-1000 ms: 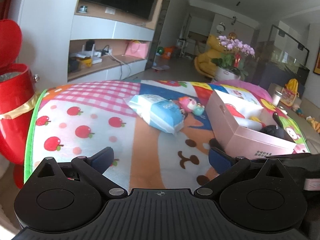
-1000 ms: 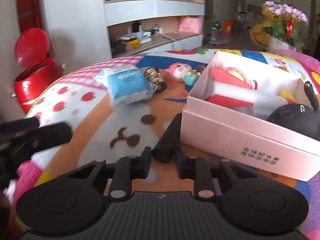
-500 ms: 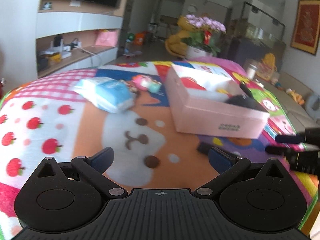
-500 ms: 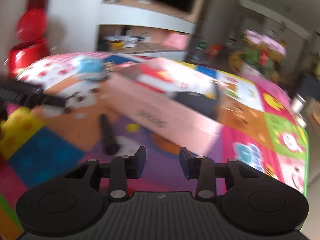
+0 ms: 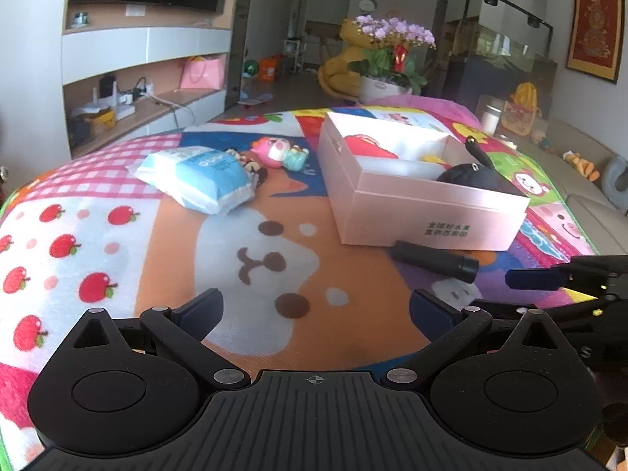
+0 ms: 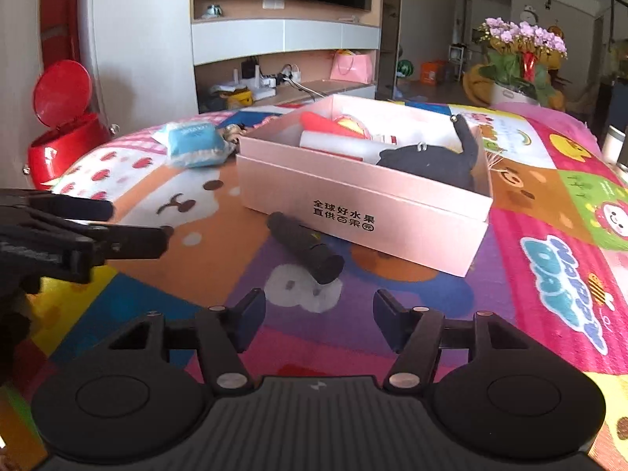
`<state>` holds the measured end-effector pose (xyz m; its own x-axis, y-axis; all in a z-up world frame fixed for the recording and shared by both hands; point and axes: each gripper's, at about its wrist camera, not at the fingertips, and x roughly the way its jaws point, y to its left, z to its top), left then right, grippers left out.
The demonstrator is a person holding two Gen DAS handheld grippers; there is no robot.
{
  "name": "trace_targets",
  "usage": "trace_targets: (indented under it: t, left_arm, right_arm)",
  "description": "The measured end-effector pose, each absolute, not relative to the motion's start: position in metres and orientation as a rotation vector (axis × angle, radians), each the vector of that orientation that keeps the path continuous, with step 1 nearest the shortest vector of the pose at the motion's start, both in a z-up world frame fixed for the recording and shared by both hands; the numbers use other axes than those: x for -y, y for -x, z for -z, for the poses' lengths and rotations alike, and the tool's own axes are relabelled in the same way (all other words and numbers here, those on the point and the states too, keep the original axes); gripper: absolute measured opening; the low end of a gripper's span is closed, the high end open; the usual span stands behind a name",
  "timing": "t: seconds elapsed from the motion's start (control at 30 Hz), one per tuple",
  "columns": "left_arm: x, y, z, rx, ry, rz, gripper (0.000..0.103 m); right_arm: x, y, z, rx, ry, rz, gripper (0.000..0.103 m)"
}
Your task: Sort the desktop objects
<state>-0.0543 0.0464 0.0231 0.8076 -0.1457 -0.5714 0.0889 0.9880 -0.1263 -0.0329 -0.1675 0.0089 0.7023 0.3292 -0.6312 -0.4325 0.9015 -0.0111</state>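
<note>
Both grippers empty above the mat, jaws spread.
Right gripper [image 6: 318, 320] gapes just behind the black cylinder [image 6: 306, 251], which lies against the pink box [image 6: 365, 212]; left gripper [image 5: 316, 314] stands wide, wipes pack [image 5: 196, 178] far ahead-left.

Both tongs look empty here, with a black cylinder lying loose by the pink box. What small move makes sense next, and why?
Probably ease the right tongs forward and down over the black cylinder. They are open, empty and nearly in line with it. It lies on the mat just outside the pink box, so it looks unsorted. The left tongs are also open but point more toward bare mat.
</note>
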Motion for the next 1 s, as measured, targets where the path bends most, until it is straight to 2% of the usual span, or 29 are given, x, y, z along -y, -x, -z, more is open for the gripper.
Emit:
trace_targets:
  t: [0.07,0.13,0.17,0.27,0.4,0.53,0.57,0.6,0.63,0.9,1.0]
  left_arm:
    - [-0.050,0.051,-0.029,-0.584,0.060,0.114,0.103]
    - [-0.058,0.042,-0.036,-0.551,0.027,0.081,0.103]
    - [-0.064,0.033,-0.040,-0.545,0.019,0.060,0.103]
    - [-0.081,0.000,-0.047,-0.560,0.080,0.001,0.103]
    - [-0.099,-0.053,-0.037,-0.610,0.184,-0.113,0.103]
    - [-0.105,-0.088,-0.021,-0.656,0.176,-0.164,0.102]
    - [-0.105,-0.089,-0.019,-0.655,0.155,-0.167,0.093]
    - [-0.106,-0.088,-0.018,-0.657,0.138,-0.166,0.070]
    - [-0.109,-0.085,-0.016,-0.666,0.134,-0.151,0.064]
    - [-0.106,-0.016,-0.022,-0.675,0.065,-0.050,0.060]
    - [-0.091,0.025,-0.021,-0.691,0.068,0.092,0.065]
  right_arm:
    - [0.166,0.025,-0.006,-0.676,0.150,-0.409,0.067]
    - [0.167,0.021,-0.006,-0.668,0.136,-0.391,0.082]
    - [0.168,0.021,-0.005,-0.658,0.131,-0.393,0.085]
    - [0.170,0.024,-0.005,-0.637,0.121,-0.414,0.088]
    - [0.172,0.018,-0.003,-0.655,0.098,-0.415,0.097]
    - [0.175,0.014,-0.002,-0.681,0.073,-0.392,0.098]
    - [0.176,0.014,-0.001,-0.681,0.070,-0.392,0.099]
    - [0.176,0.014,-0.001,-0.680,0.068,-0.396,0.100]
    - [0.176,0.014,-0.001,-0.680,0.068,-0.399,0.101]
    - [0.176,0.013,0.000,-0.681,0.067,-0.400,0.103]
    - [0.175,0.013,0.000,-0.684,0.068,-0.387,0.103]
